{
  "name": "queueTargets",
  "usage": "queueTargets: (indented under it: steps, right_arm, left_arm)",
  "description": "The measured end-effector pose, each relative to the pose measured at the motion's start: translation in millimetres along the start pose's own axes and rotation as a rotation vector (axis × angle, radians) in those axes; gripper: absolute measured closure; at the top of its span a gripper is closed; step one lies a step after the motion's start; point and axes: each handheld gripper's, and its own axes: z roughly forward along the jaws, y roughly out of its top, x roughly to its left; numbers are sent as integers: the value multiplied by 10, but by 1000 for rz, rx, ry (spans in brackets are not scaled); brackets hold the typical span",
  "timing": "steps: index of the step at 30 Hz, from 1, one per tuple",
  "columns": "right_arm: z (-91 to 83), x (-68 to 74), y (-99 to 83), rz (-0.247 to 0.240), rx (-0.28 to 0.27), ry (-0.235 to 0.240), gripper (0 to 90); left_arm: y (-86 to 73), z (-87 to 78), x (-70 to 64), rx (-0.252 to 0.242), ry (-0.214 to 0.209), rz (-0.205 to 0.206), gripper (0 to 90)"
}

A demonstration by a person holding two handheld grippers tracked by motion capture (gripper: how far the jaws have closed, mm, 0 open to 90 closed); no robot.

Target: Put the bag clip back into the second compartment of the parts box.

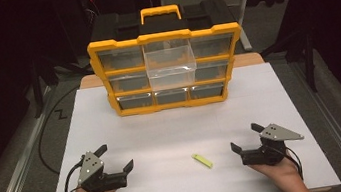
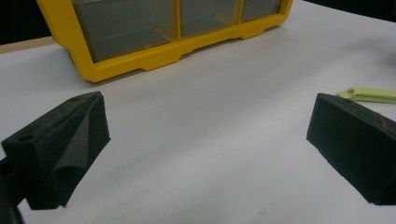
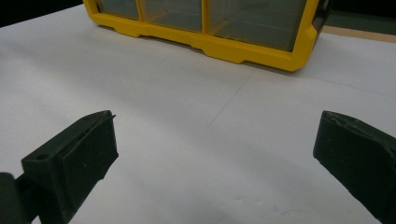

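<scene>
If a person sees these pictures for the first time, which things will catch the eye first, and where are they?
First comes the yellow and black drawer organizer at the far middle of the white table, with one clear drawer pulled out at its centre. Next is the small yellow-green item lying near the front, between the open left gripper and the open right gripper, closer to the right one.

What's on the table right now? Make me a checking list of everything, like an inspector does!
Surface: white sheet over a wooden table, flat.
Job's things: small yellow-green piece lies flat between the grippers; yellow drawer organizer stands at the back, its clear middle drawer pulled out.
Clutter: nothing seen.
Grippers: left gripper and right gripper both open, holding nothing, resting near the front edge.
Cables: black cable loops from the left gripper.
Surroundings: dark room, grey floor.
</scene>
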Motion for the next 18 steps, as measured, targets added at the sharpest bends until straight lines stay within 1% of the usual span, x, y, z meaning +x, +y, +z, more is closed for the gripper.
queueTargets:
  steps: [5,8,18]
  right_arm:
    - [-2,16,7,-4,1,2,1]
    - [1,20,11,-8,0,5,1]
    - [-14,55,49,-16,-6,5,1]
  left_arm:
    - [2,3,11,-5,-9,-13,3]
    - [3,-2,12,-8,-11,-13,3]
    - [13,9,31,-30,-26,-33,3]
